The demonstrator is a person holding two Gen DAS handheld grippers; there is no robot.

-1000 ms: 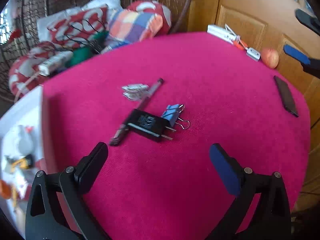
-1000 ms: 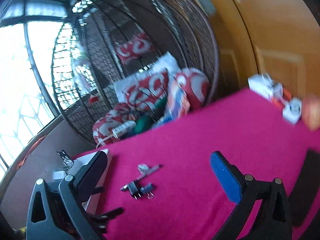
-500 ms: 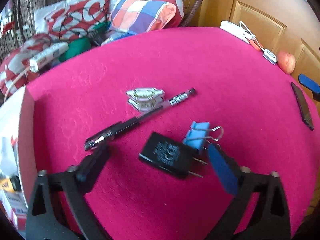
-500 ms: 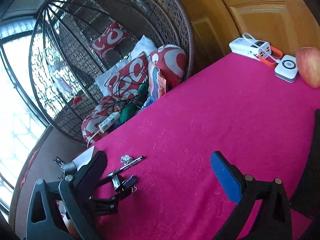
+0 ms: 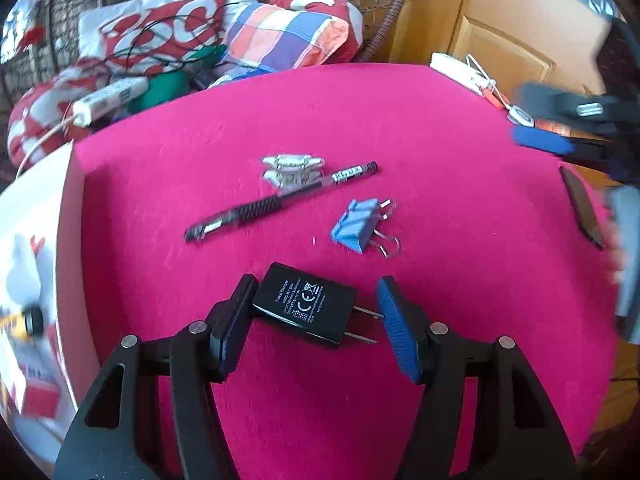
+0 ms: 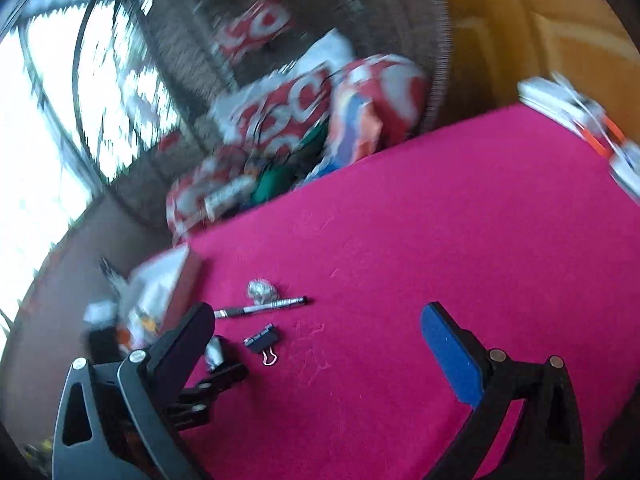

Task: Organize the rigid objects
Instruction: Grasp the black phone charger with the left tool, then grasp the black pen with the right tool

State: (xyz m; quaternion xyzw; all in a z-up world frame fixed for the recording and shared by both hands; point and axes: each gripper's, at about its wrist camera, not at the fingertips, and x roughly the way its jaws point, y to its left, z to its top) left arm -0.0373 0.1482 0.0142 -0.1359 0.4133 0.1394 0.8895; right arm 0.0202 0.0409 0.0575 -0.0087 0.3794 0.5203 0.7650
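The left gripper (image 5: 316,320) is closing around the black charger (image 5: 305,309) low in the frame's centre; its left pad touches the body, while the blue pad (image 5: 394,332) stands just clear of the prongs. Above lie a blue binder clip (image 5: 356,227) and a pen (image 5: 280,202) on the pink tablecloth (image 5: 460,240). The right gripper (image 6: 320,344) hangs spread wide, grasping nothing.

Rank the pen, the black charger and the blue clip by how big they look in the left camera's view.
1. pen, longest
2. black charger, bulkiest, though nearest the camera
3. blue clip, clearly smallest
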